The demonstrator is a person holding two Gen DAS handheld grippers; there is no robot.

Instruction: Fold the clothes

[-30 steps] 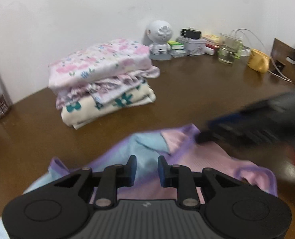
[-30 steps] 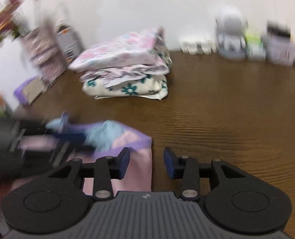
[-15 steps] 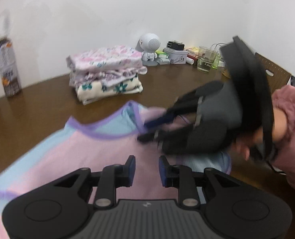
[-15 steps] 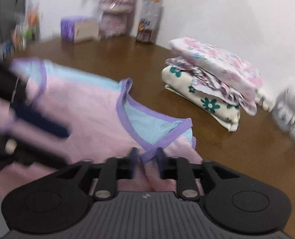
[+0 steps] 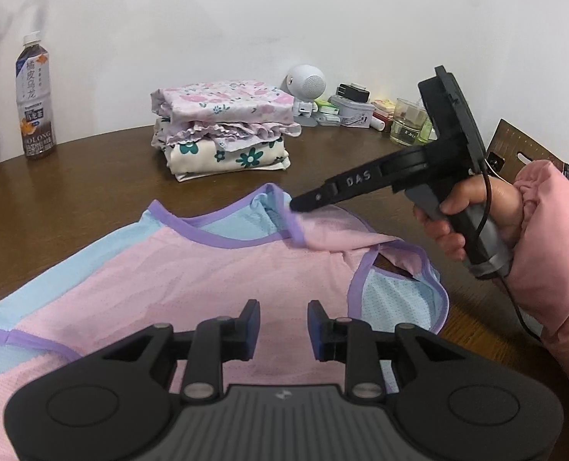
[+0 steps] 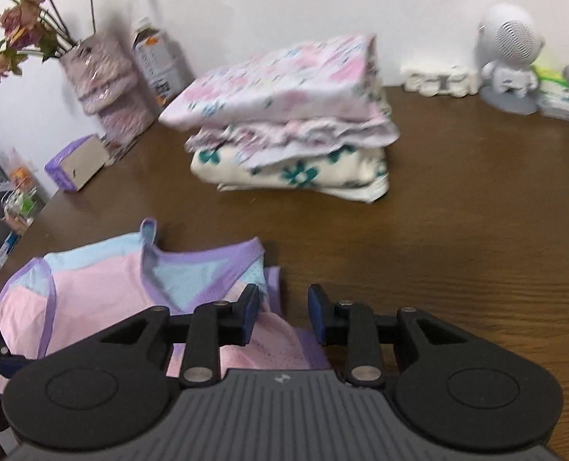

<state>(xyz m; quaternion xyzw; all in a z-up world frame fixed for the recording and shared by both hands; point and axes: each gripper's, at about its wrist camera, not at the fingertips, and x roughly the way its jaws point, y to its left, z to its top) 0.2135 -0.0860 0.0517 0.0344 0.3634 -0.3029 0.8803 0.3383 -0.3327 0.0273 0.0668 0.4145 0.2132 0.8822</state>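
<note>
The right gripper [image 6: 282, 317], pinching the top's [image 5: 192, 280] strap half a second ago, is now spreading its fingers above it; the left gripper [image 5: 283, 328] is hovering, fingers spread, mid-frame over the top, ready for folding.

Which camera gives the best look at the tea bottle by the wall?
The left wrist view: the tea bottle stands whole and sharp there, label readable, on the table. In the right wrist view it is blurred and partly hidden behind the vase.
</note>
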